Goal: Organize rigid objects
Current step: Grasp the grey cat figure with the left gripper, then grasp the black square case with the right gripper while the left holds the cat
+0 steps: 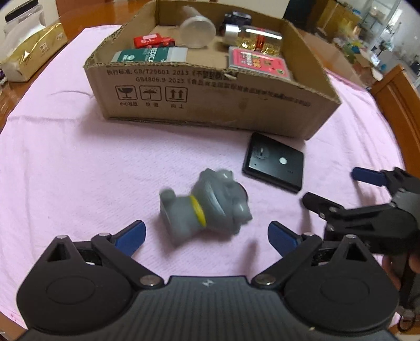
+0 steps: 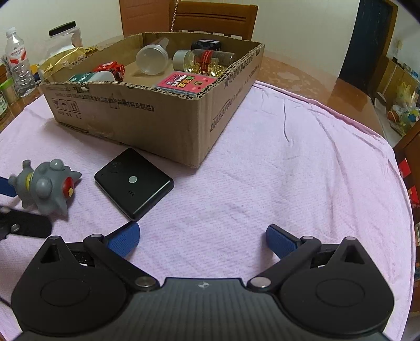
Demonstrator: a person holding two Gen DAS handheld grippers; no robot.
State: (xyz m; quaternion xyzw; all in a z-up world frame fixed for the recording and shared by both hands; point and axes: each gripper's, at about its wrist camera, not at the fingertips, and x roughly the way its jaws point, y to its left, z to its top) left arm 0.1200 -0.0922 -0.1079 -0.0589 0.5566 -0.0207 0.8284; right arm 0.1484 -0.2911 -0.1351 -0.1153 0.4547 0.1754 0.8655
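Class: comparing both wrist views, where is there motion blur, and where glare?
Left wrist view: the grey toy figure is smeared by blur, cardboard box sharper. Right wrist view: the same toy is crisp; glare shines on the bare wooden table.

Water bottle (image 2: pixel 18 63), wooden chair (image 2: pixel 214 19)

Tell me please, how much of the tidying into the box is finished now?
Mostly done: the cardboard box already holds a cup, jar, toy car and packets. In hand: nothing yet; the left claw stands open around the grey toy, not gripping. Left: that toy and the black device on the pink cloth. The right claw is open, empty.
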